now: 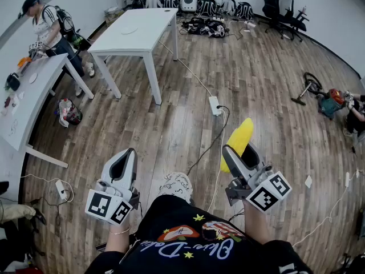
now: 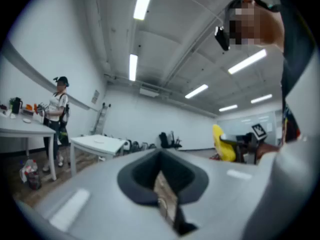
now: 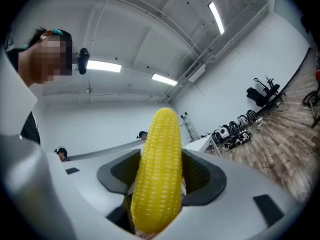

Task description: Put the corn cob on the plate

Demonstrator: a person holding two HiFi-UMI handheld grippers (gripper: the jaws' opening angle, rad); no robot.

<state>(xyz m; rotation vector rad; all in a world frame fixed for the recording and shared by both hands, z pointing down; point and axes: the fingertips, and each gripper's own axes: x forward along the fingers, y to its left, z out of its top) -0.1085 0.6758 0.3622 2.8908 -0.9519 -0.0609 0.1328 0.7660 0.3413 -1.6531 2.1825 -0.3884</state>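
Your right gripper is clamped low on the yellow corn cob, whose tip juts beyond the jaws. It is likely light, stiff, bumpy and prone to rolling. Left of that gripper, your left gripper is closed and empty.

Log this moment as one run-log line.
left gripper: shut, empty | right gripper: shut on corn cob | plate: likely the round disc on white table ahead | step: cob not placed

left claw closed (jaws together), corn cob right, white table left
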